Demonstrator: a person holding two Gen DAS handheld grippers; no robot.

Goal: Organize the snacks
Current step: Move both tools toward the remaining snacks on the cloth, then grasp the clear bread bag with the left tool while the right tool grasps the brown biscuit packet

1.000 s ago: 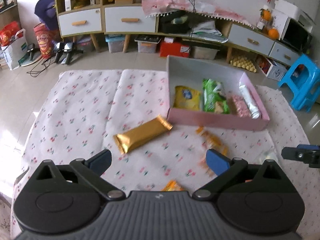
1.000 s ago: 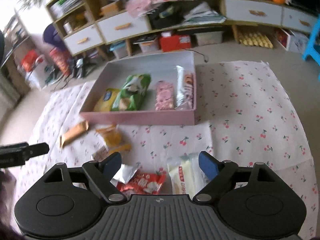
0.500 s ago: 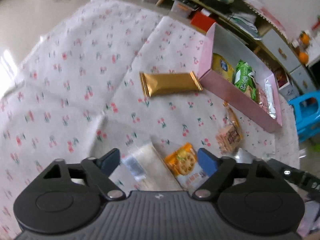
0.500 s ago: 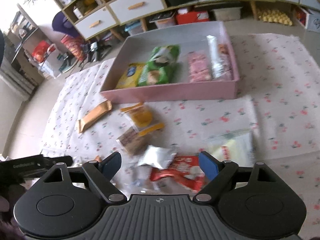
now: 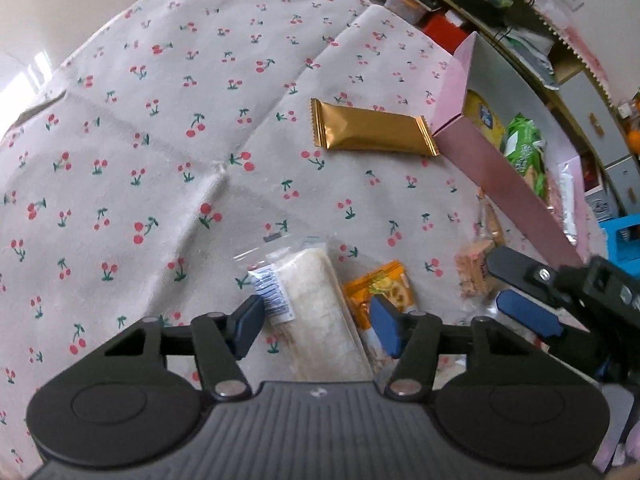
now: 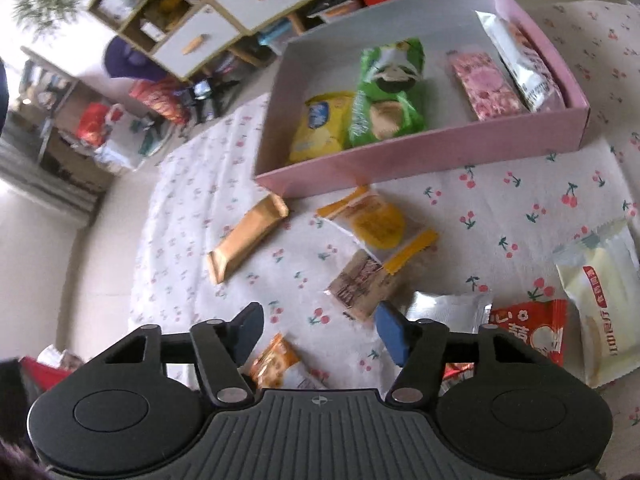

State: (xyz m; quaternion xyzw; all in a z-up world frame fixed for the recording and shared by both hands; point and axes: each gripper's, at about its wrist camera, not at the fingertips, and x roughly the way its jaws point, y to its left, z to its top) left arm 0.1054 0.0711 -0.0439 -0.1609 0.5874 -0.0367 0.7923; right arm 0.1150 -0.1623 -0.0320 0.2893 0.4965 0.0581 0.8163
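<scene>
My left gripper (image 5: 316, 326) is open, its jaws on either side of a clear-wrapped pale rice cake (image 5: 316, 320) lying on the cherry-print cloth. An orange snack pack (image 5: 384, 292) lies just to its right. A gold bar (image 5: 370, 130) rests by the corner of the pink box (image 5: 508, 188). My right gripper (image 6: 320, 330) is open and empty, low over the cloth, with the small orange pack (image 6: 272, 364) between its jaws and a brown cracker pack (image 6: 360, 284) just ahead. The pink box (image 6: 420, 156) holds yellow, green, pink and silver snacks.
A yellow pastry pack (image 6: 376, 224), a silver pouch (image 6: 448, 308), a red pack (image 6: 528, 332) and a white pack (image 6: 600, 300) lie on the cloth at the right. The right gripper (image 5: 560, 296) shows in the left wrist view. Shelves and drawers (image 6: 224, 12) stand behind.
Both grippers have tipped down and come lower toward the cloth. My left gripper has closed in around the rice cake; my right has swung left over the small packs.
</scene>
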